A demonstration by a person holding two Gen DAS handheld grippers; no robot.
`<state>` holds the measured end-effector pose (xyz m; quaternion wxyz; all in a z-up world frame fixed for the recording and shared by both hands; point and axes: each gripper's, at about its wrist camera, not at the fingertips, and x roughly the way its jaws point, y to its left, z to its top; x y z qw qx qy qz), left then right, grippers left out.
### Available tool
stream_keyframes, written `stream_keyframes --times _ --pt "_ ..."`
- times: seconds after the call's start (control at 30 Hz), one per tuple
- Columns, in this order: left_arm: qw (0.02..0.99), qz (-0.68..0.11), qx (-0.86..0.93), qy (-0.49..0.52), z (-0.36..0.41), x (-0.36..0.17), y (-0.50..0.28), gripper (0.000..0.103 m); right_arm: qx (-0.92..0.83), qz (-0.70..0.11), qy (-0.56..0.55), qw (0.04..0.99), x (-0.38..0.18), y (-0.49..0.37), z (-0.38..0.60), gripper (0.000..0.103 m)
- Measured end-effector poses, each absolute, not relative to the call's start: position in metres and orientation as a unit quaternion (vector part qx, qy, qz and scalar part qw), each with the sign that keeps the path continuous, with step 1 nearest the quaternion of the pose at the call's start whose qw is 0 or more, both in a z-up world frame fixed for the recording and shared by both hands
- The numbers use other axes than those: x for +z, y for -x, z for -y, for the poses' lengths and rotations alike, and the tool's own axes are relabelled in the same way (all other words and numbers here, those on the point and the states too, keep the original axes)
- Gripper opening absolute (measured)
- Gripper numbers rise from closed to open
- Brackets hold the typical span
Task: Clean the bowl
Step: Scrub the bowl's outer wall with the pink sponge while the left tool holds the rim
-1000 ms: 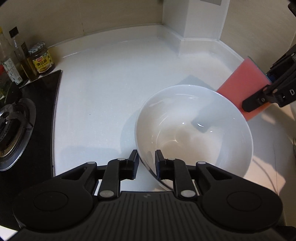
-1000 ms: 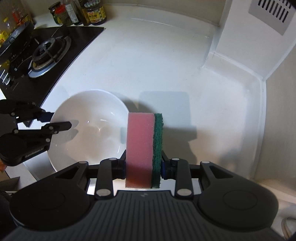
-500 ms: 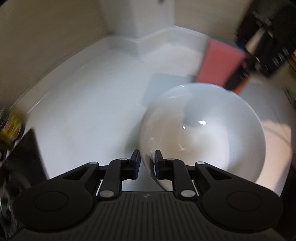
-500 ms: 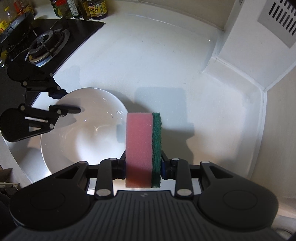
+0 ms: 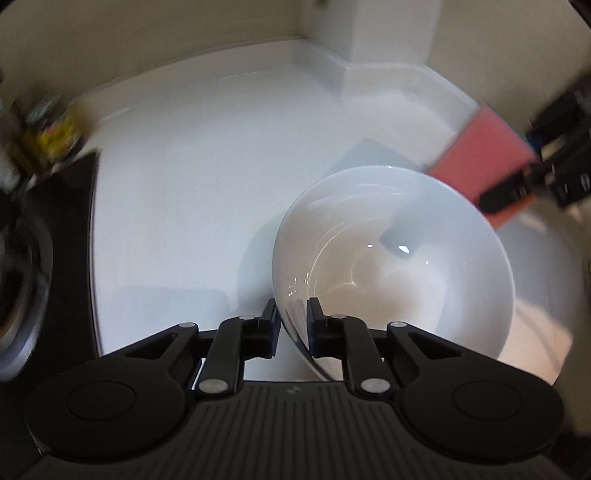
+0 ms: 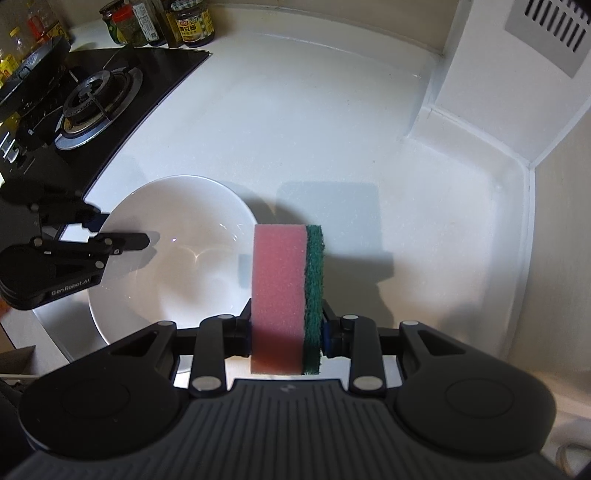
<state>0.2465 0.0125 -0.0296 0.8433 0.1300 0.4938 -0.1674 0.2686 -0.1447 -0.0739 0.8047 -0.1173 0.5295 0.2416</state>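
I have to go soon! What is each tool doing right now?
Left tool: jaws just closing on the bowl rim; a firm pinch cannot be told.
Right tool: shut on the sponge.

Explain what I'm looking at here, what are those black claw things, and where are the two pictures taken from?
A person holds two hand-held clamps, each with a camera looking along its fingers, so each picture is one clamp's own view. In the left one's view, the left tool straddles the rim of a white bowl and has just been closing on it. In the right one's view, the right tool squeezes a pink and green sponge, poised beside the bowl. Both are over a white counter, with a gas stove and jars behind.
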Motion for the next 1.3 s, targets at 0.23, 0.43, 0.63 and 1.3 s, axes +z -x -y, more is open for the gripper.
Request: stream_keyframes --times 0.23,0.43,0.63,1.3 --pt "0.837 -0.49 -0.187 -0.159 -0.012 -0.025 -0.264 0.018 0.236 -0.517 0.143 0.81 -0.071 -0.28 0.135 0.028" --pt "0.852 -0.515 -0.088 -0.01 -0.035 -0.015 -0.238 0.019 0.242 -0.517 0.124 0.812 -0.071 -0.276 0.139 0.028" --pt "0.855 -0.51 -0.081 -0.046 -0.018 -0.022 -0.231 0.019 0.242 -0.516 0.12 0.813 -0.072 -0.271 0.138 0.028" --pt "0.853 -0.498 -0.141 -0.07 -0.015 -0.014 -0.233 0.019 0.255 -0.509 0.137 0.811 -0.074 -0.28 0.144 0.027"
